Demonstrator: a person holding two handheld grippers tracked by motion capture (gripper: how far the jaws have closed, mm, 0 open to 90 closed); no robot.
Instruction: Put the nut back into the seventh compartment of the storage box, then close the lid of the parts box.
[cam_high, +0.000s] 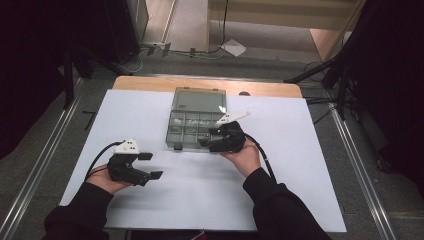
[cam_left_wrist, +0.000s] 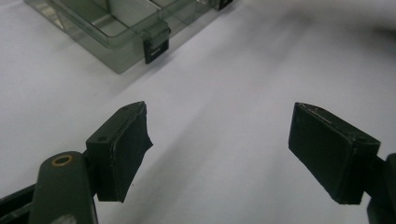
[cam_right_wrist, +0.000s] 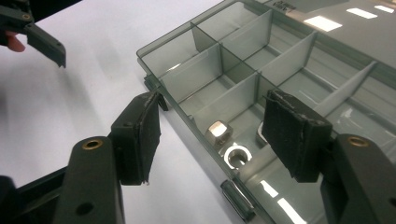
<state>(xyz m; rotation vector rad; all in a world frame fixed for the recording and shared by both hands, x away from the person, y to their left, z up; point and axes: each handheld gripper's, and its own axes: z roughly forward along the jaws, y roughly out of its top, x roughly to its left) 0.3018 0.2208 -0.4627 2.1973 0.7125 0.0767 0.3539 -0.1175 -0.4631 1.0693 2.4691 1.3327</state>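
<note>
A translucent grey compartment box (cam_high: 172, 125) lies open mid-table, its lid (cam_high: 198, 100) folded back flat. My right gripper (cam_high: 205, 140) sits at the box's front right corner, open. In the right gripper view its jaws (cam_right_wrist: 212, 116) straddle the box's front wall (cam_right_wrist: 187, 109), with nothing pressed between the pads. Below them, two metal nuts (cam_right_wrist: 218, 132) rest in a front compartment. My left gripper (cam_high: 151, 165) is open above the white sheet, to the front left of the box. Its pads (cam_left_wrist: 123, 149) stand wide apart with nothing between them; the box's front latch (cam_left_wrist: 155, 44) lies ahead.
A white sheet (cam_high: 300, 165) covers most of the wooden table (cam_high: 150, 82). The box's other compartments (cam_right_wrist: 233, 28) look empty. The left gripper's jaw tip (cam_right_wrist: 46, 44) shows far off in the right gripper view. Cables, stand legs and rails surround the table on the floor.
</note>
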